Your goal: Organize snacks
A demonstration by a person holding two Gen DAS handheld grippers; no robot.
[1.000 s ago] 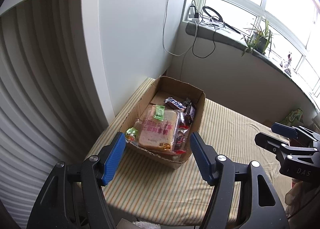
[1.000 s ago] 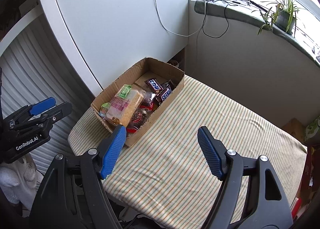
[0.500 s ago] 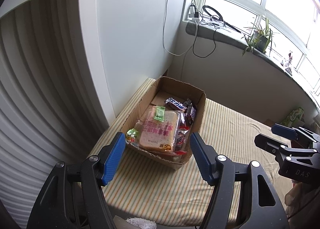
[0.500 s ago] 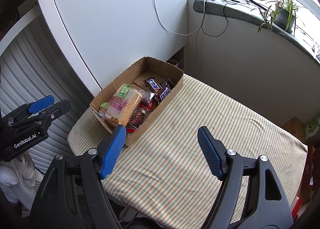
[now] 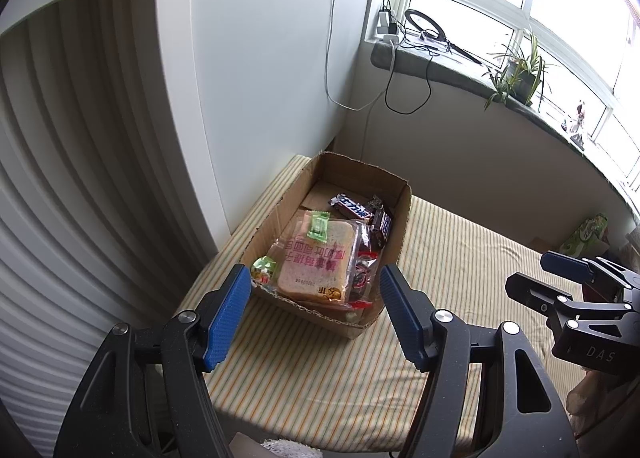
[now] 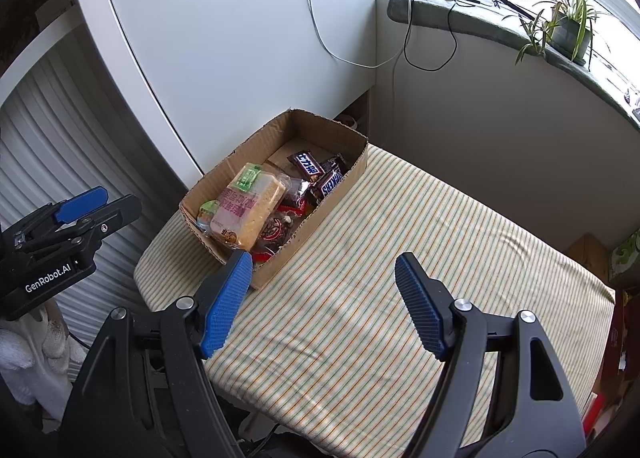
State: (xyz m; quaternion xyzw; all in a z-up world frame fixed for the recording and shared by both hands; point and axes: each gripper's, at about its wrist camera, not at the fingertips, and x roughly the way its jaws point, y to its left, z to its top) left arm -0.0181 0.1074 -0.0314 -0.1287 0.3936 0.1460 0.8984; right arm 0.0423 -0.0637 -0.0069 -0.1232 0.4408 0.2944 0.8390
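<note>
A: Where are the snacks?
B: In the cardboard box (image 5: 401, 214) at the bench's (image 6: 420, 258) far left, bread pack (image 5: 318, 264) on top.
A: Tongs?
B: Left tongs (image 5: 314, 312) and right tongs (image 6: 323, 300) both spread, empty. I'd lower left squarely over the bread, grip gently.

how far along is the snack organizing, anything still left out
The snacks look gathered: the bread pack, the chocolate bars and small packets all sit in the cardboard box. Nothing is in hand; the left gripper and right gripper are open. No loose snacks show on the striped tabletop.
</note>
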